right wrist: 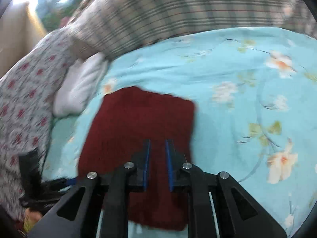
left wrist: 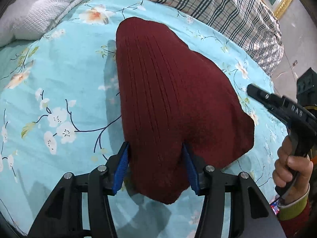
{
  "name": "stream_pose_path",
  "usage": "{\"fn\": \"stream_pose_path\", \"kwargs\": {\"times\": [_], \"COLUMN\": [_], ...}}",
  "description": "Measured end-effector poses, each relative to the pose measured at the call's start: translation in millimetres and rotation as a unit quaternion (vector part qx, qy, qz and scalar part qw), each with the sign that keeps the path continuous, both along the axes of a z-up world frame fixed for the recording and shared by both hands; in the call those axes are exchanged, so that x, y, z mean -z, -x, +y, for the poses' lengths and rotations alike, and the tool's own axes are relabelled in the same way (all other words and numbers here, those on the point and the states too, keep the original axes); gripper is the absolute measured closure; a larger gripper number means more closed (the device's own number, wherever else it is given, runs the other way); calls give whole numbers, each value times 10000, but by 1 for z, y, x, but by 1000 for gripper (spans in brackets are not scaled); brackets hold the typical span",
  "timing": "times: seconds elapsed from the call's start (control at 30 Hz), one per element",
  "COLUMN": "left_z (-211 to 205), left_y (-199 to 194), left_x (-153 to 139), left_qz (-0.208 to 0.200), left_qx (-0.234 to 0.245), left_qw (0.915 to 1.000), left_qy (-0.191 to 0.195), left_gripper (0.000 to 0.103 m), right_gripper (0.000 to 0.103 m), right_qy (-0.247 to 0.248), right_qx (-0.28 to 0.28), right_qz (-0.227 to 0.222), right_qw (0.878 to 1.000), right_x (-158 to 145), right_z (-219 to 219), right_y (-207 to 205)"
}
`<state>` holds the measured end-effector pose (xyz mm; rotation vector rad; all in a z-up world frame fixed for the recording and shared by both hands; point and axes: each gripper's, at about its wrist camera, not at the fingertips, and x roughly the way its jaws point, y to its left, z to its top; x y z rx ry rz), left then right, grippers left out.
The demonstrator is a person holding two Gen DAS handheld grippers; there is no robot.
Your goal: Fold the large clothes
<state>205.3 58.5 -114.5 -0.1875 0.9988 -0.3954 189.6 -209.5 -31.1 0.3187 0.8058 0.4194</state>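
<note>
A dark red ribbed knit sweater [left wrist: 168, 99] lies folded into a compact shape on the light blue floral bedsheet [left wrist: 59, 79]. My left gripper [left wrist: 155, 145] is open, its blue pads standing on either side of the sweater's near end, with the fabric between them. A hand at the right edge holds my right gripper [left wrist: 250, 89], which hovers over the sheet beside the sweater. In the blurred right wrist view the sweater [right wrist: 138, 115] lies below my right gripper [right wrist: 158, 141]. Its pads stand a narrow gap apart, and nothing is pinched between them.
A plaid quilt [left wrist: 218, 6] is heaped along the far side of the bed, and a white textured blanket [left wrist: 49, 6] lies at the far left. To the right the bed ends at bare floor with a black box [left wrist: 307, 83]. A person's patterned sleeve [right wrist: 23, 99] fills the left.
</note>
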Motion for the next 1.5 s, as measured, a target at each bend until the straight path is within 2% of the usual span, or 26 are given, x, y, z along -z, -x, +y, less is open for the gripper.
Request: {"fn": "stream_pose_path", "kwargs": {"times": [0.07, 0.1, 0.13, 0.23, 0.27, 0.4, 0.53, 0.67, 0.7, 0.77, 0.8, 0.87, 0.97, 1.03, 1.13, 1.33, 1.43, 1.5], "left_z": [-2, -4, -7, -12, -14, -18, -9, -1, 3, 5, 6, 7, 8, 8, 6, 4, 1, -2], "left_y": [-1, -1, -1, -3, -4, -4, 5, 25, 30, 42, 46, 57, 77, 88, 100, 114, 122, 124], "left_x": [2, 2, 4, 13, 17, 17, 5, -8, -10, -14, -14, -13, -2, 4, 12, 2, -27, -49], "left_qz": [-5, -7, 3, -8, 0, -48, -59, -251, -288, -353, -359, -339, -208, -145, -99, -319, -709, -965], "left_qx": [-2, -1, 23, 57, 57, 10, -149, -237, -251, -322, -342, -349, -281, -217, -140, -52, 7, 13], "left_qw": [10000, 9999, 9999, 9996, 9996, 9995, 9998, 9992, 9990, 9983, 9980, 9975, 9969, 9965, 9951, 9913, 9872, 9827], "left_qy": [-79, -128, -167, -290, -286, -326, -129, -213, -244, -345, -399, -520, -706, -793, -978, -1279, -1429, -1583], "left_gripper": [50, 50, 50, 47, 46, 46, 45, 44, 42, 31, 29, 23, 21, 21, 21, 21, 21, 14], "right_gripper": [87, 87, 88, 90, 90, 89, 86, 86, 83, 68, 59, 57, 52, 40, 32, 25, 25, 21], "right_qy": [242, 498, 556, -86, -212, -98, -196, -252, -263, -267, -244, -153, 30, 234, 499, 785, 888, 868], "right_qx": [-279, -268, -223, -29, 10, -24, 26, -44, -55, -67, -76, -123, -211, -263, -350, -502, -587, -573], "right_qz": [292, 492, 629, 673, 740, 715, 695, 518, 480, 441, 429, 403, 471, 514, 522, 507, 359, 147], "right_qw": [9989, 9972, 9962, 9977, 9970, 9974, 9974, 9983, 9985, 9986, 9988, 9990, 9987, 9981, 9968, 9944, 9937, 9945], "right_x": [16, 31, 43, 59, 59, 54, 44, 24, 20, 17, 17, 18, 25, 32, 40, 45, 29, 14], "right_z": [17, 23, 24, 5, 0, 4, -1, -3, -4, -8, -9, -10, -9, -9, -9, -8, -8, -9], "right_y": [-7, -13, -18, -26, -27, -21, -12, 13, 21, 36, 43, 60, 84, 99, 116, 135, 139, 145]}}
